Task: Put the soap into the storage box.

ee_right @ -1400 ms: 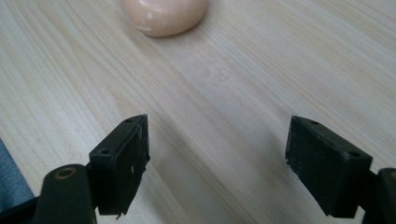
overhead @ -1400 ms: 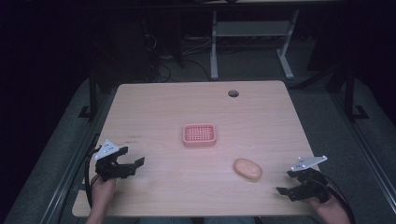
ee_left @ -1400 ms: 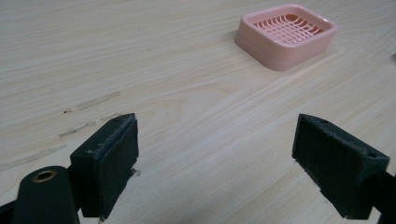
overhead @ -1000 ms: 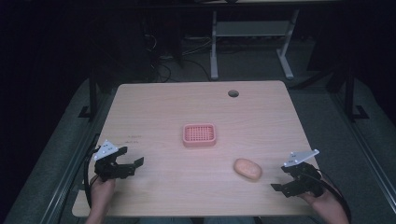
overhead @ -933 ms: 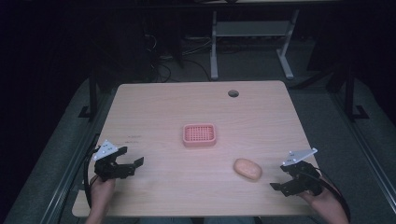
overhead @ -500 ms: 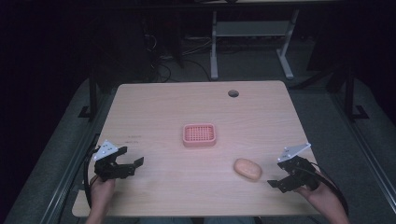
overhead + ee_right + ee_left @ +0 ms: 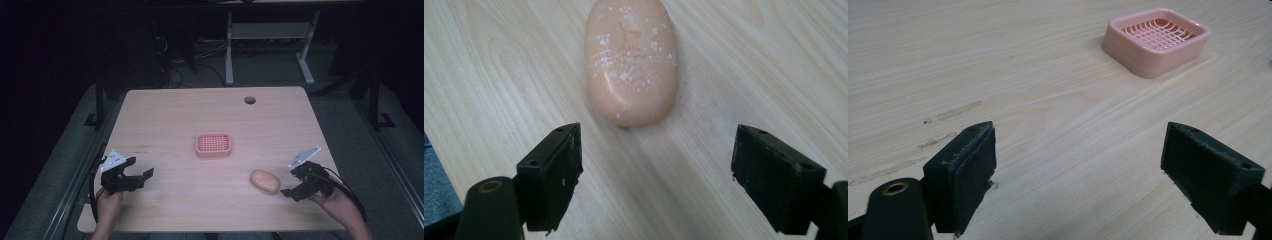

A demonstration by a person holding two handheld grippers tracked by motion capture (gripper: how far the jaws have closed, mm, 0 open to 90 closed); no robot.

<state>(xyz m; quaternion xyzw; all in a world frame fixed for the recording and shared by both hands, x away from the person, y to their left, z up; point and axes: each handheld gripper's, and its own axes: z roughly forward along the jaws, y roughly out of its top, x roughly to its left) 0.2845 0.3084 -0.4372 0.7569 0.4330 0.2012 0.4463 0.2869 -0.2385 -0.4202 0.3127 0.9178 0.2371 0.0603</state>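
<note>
An orange-pink bar of soap (image 7: pixel 265 181) lies flat on the wooden table, right of centre near the front. In the right gripper view the soap (image 7: pixel 631 60) sits just beyond the open jaws, untouched. My right gripper (image 7: pixel 291 182) is open, a short way right of the soap and pointing at it. A pink slotted soap dish (image 7: pixel 213 144) rests at the table's middle; the left gripper view has the dish (image 7: pixel 1155 40) at the far upper right. My left gripper (image 7: pixel 140 169) hovers open near the front left corner, with bare wood between its jaws.
The table (image 7: pixel 165 115) has a round cable hole (image 7: pixel 249 100) at the back right. Faint scuff marks (image 7: pixel 948 112) streak the wood ahead of the left jaws. Dark floor, a desk frame (image 7: pixel 267 35) and cables lie beyond the far edge.
My right gripper has moved left and slightly forward toward the soap, turning to face it. The left gripper, soap and dish have stayed put.
</note>
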